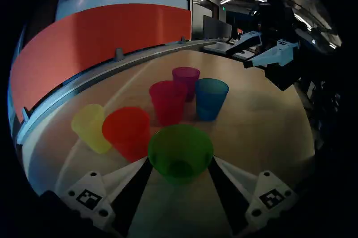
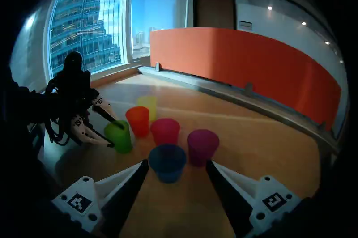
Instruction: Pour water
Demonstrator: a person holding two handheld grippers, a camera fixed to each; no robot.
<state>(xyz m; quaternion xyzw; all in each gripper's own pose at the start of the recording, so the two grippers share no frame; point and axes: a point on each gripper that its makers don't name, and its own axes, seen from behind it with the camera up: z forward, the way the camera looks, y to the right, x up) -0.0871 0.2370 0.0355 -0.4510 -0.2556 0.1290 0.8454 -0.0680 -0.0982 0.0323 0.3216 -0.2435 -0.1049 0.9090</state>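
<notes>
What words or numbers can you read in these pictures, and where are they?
No text can be read.
Wall sign: too small to read.
Black-and-white square tags: patterns, not words.

On the table (image 1: 259, 121), the nearest cup (image 1: 180, 157) sits between the left gripper's (image 1: 180, 159) fingers. A pair of cups (image 1: 109, 128) stands just behind-left of it, a cluster of three cups (image 1: 188, 97) behind it, and the partition (image 1: 112, 36) farther behind.
</notes>
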